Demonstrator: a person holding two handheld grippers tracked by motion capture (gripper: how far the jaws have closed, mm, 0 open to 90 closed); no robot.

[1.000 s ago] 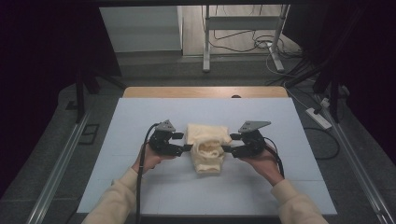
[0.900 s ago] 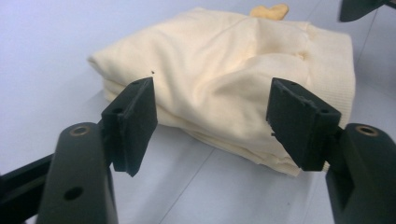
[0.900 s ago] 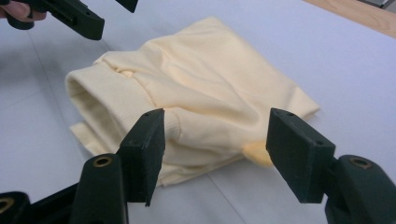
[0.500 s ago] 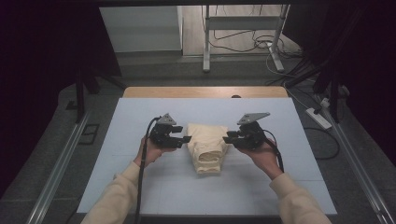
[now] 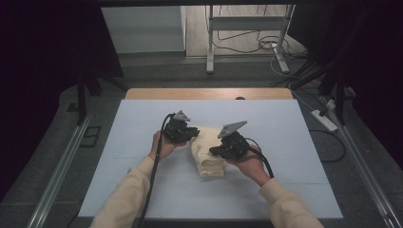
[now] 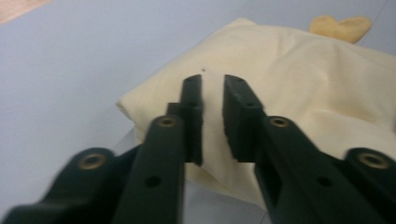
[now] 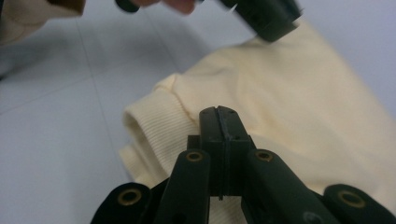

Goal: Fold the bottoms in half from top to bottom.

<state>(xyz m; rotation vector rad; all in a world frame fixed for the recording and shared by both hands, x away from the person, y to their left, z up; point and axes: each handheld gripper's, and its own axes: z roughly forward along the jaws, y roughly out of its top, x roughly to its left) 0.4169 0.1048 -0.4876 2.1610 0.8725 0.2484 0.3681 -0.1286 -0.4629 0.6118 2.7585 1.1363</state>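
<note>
A folded cream sweatshirt [image 5: 208, 151] lies near the middle of the pale blue bench [image 5: 142, 118], a little toward the person's side. In the high view the left gripper [image 5: 191, 135] sits at the sweatshirt's 10 o'clock corner and the right gripper [image 5: 215, 152] at its 3 o'clock edge, each held in a hand whose cream sleeve comes in from 6 o'clock.

In the left gripper view, the left gripper [image 6: 213, 100] hangs just over a folded corner of the sweatshirt [image 6: 299, 79]. Its jaws have just been closing and now stand with a narrow slit between the pads; cream cloth shows through that slit behind them, but no fold is seen pinched, so the left gripper reads as released, with nothing grasped. A small yellowish piece [image 6: 341, 25] lies on the bench at 1 o'clock, beyond the sweatshirt.

In the right gripper view, the right gripper [image 7: 219, 116] is clenched, its pads pressed flat together after just closing. Whether a thin layer of cloth is caught between them I cannot tell; the tips lie against the sweatshirt [image 7: 289, 88] just beside its ribbed cuff [image 7: 152, 123], which rolls out at 9 o'clock. The other gripper's body and hand show blurred at 12 o'clock.
</note>
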